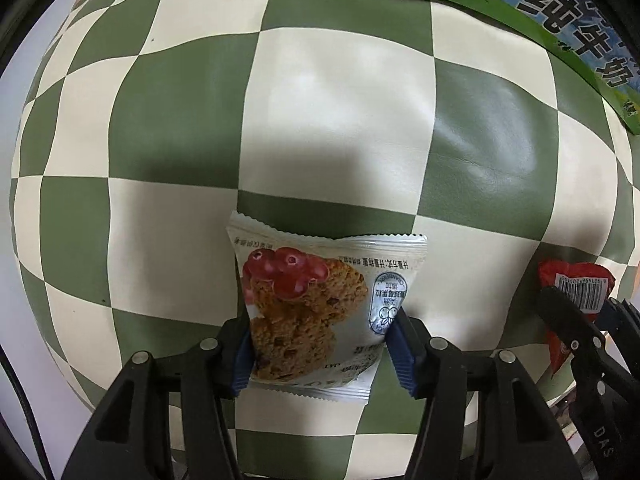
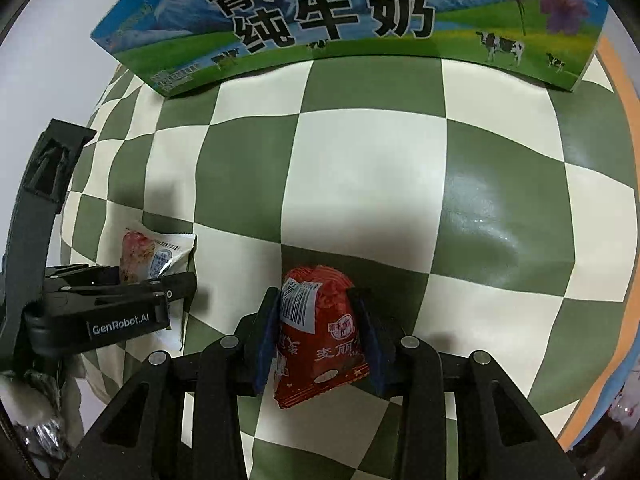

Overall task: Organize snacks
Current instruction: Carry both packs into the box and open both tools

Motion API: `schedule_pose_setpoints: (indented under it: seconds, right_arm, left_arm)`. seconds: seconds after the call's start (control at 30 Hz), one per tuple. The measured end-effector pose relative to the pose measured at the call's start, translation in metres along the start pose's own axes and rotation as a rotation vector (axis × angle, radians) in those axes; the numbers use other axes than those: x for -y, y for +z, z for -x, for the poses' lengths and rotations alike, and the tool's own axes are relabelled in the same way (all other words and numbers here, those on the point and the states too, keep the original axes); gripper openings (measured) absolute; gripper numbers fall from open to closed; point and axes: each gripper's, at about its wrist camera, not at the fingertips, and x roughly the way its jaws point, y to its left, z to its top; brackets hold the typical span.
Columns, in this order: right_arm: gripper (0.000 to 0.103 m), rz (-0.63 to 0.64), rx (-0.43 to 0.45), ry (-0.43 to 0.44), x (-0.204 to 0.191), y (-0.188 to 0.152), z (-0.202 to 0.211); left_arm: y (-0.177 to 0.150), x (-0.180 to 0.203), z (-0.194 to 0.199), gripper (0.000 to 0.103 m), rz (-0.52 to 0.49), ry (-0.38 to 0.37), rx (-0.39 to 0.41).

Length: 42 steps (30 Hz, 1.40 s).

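Biggest thing here is the green-and-cream checkered tablecloth (image 2: 360,168), basically filling both views. At the far edge, around 12 o'clock from the right gripper, sits the milk carton box (image 2: 344,20), cows and flowers on it; from the left wrist view it's more like 1 o'clock (image 1: 560,12).

Then the two grippers, side by side. The left gripper (image 1: 322,350) has its blue pads pinched on the oat cookie packet (image 1: 316,312), flat white wrapper with cranberries printed on it, squeezed from both sides. The right gripper (image 2: 316,334) is clamped the same way on the red snack packet (image 2: 320,332), barcode facing up. From the right camera the left one is at about 9 o'clock (image 2: 160,280), pretty close.

What I'd worry about: both wrappers are slick, puffy film, held by the edges, so a quick swing could let one slide out or twist in the pads. Also the grippers are near each other, so moving both toward the box at once might knock them together. Can't see an opening on the box either.
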Motion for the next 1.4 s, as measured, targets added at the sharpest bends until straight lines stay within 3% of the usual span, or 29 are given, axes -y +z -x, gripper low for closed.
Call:
schedule_pose_setpoints:
  seconds: [0.17,0.4,0.6,0.7,0.87,1.0,1.17,1.2,1.23,1.27,1.3,1.33,1.4]
  right_arm:
    - [0.039,-0.006,0.015,-0.010,-0.004,0.000,0.004]
    - [0.038,-0.037,0.099,0.048,-0.002,0.006,0.056]
    - [0.038,-0.066,0.229,0.104,0.012,0.043,0.131]
    - [0.038,-0.078,0.290,0.115,0.021,0.076,0.164]
    - [0.038,-0.065,0.356,0.055,0.039,0.145,0.187]
    - [0.038,-0.077,0.289,-0.017,0.064,0.196,0.167]
    - [0.041,-0.094,0.186,-0.118,0.086,0.234,0.134]
    - [0.043,-0.100,0.161,-0.140,0.090,0.242,0.126]
    - [0.061,-0.102,0.146,-0.155,0.093,0.245,0.122]
    - [0.088,-0.104,0.132,-0.170,0.095,0.248,0.118]
    - [0.095,-0.107,0.124,-0.176,0.097,0.248,0.114]
    - [0.097,-0.105,0.118,-0.163,0.097,0.251,0.112]
    - [0.097,-0.098,0.113,-0.181,0.094,0.254,0.111]
  left_arm:
    - [-0.016,0.010,0.029,0.047,-0.014,-0.020,0.056]
    - [-0.010,0.024,0.106,0.046,-0.030,-0.156,0.152]
    - [0.039,0.042,0.191,0.046,-0.058,-0.303,0.245]
    - [0.084,0.048,0.217,0.046,-0.062,-0.305,0.279]
    - [0.161,0.072,0.215,0.047,-0.066,-0.273,0.274]
    - [0.213,0.083,0.190,0.047,-0.065,-0.228,0.218]
    - [0.255,0.091,0.152,0.047,-0.060,-0.170,0.151]
    - [0.259,0.093,0.145,0.047,-0.055,-0.170,0.133]
    - [0.263,0.093,0.141,0.050,-0.052,-0.169,0.125]
    - [0.266,0.093,0.137,0.061,-0.050,-0.165,0.120]
    - [0.267,0.093,0.134,0.071,-0.051,-0.159,0.119]
    - [0.269,0.094,0.134,0.090,-0.052,-0.149,0.122]
    - [0.271,0.094,0.134,0.096,-0.055,-0.126,0.140]
